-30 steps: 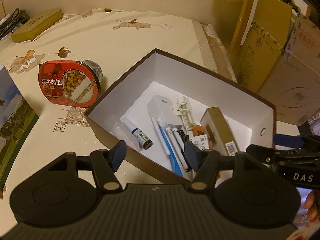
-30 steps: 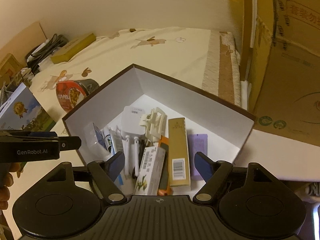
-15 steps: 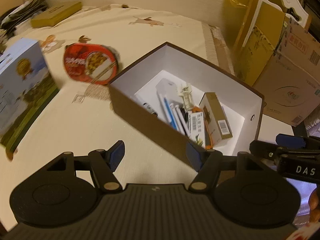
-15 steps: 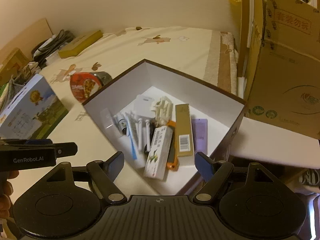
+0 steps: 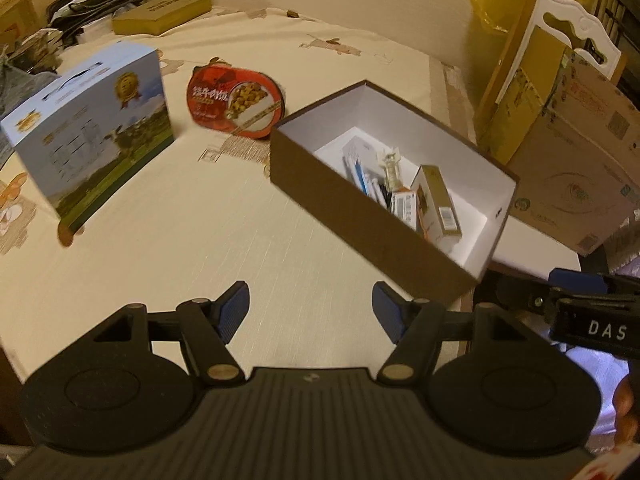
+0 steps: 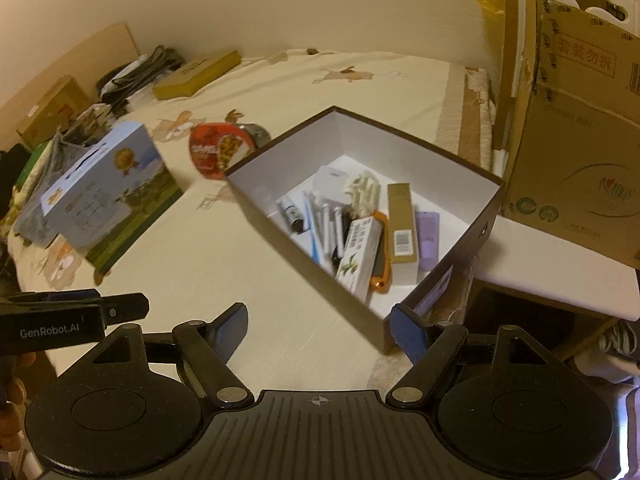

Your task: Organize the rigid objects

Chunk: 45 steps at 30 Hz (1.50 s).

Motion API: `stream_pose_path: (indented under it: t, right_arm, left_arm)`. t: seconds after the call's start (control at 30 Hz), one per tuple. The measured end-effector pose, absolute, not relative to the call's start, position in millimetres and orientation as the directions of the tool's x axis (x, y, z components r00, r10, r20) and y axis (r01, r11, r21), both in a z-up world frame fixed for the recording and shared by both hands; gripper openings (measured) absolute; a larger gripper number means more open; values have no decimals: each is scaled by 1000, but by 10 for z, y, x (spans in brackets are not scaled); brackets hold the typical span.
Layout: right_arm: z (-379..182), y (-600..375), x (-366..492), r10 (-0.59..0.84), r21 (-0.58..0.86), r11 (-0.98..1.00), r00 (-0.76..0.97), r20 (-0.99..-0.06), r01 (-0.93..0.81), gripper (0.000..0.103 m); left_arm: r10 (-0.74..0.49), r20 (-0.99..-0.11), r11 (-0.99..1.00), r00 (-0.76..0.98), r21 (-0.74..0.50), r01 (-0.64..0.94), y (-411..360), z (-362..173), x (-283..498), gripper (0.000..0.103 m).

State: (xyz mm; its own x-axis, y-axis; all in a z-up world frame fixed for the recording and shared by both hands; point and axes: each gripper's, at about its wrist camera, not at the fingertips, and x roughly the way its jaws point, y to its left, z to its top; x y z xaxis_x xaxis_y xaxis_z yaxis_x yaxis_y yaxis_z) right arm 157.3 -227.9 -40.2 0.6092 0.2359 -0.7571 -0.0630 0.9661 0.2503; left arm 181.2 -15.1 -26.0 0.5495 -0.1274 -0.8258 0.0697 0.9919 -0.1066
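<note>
Brown open-topped box (image 6: 436,280) with white lining, set at the right end of a cream tablecloth (image 6: 248,280), its near right corner poking past the cloth's edge. Inside, lying loose: gold carton (image 6: 402,222) with a barcode label, white carton (image 6: 358,254) printed with green leaves, orange item (image 6: 382,280) between those 2, pale purple packet (image 6: 427,240) on the far right, white pens (image 6: 332,224) and a small dark-capped tube (image 6: 291,214) on the left. Print on these too small to read.

Left of the box: wide bare stretch of cloth reaching the near table edge. Beyond it, upright blue-and-green carton (image 5: 96,128) bearing a gold medal emblem, and a red food bowl (image 5: 236,102) on its side with Chinese characters on the lid, just beside the box's far left corner. Flat olive-gold box (image 5: 160,14) by the far wall, next to a heap of cables.

Right of the table: stacked cardboard boxes (image 6: 576,152), red Chinese print on the upper 1, green recycling marks lower down; narrow gap to the brown box.

Left gripper (image 5: 310,308): jaws apart, nothing between, over bare cloth. Right gripper (image 6: 318,330): jaws apart, empty, right pad near the box corner, not touching. "DAS" legible in the left view, "GenRobot.AI" in the right.
</note>
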Motion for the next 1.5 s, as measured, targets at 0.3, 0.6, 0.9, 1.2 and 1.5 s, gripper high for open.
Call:
stream_pose_path:
  t: [0.3,0.6,0.9,1.2,1.5]
  right_arm:
    - [-337,-2068,1139,254,222,967,581,-773,-126,75]
    - [-258,-1938,778,270,209,963,575,-773,-172,75]
    - [-258,-1855,582,290,208,956,568,-770,-206,75]
    - [-317,-1716,495,323,217,943,539,-778,-252,75]
    - [-395,-1650,432,328,222,940,505,-798,-259,75]
  left_arm:
    - [-70,-823,997,563,-47,54,-31,-156,1231,64]
    - [-11,-800,997,601,39,71,-27,-8,758,68]
    - [16,-803,999,595,39,26,61,2,452,68]
    - [55,-817,998,575,36,-43,258,-24,272,68]
    - [49,-833,998,551,25,-51,295,-96,184,68]
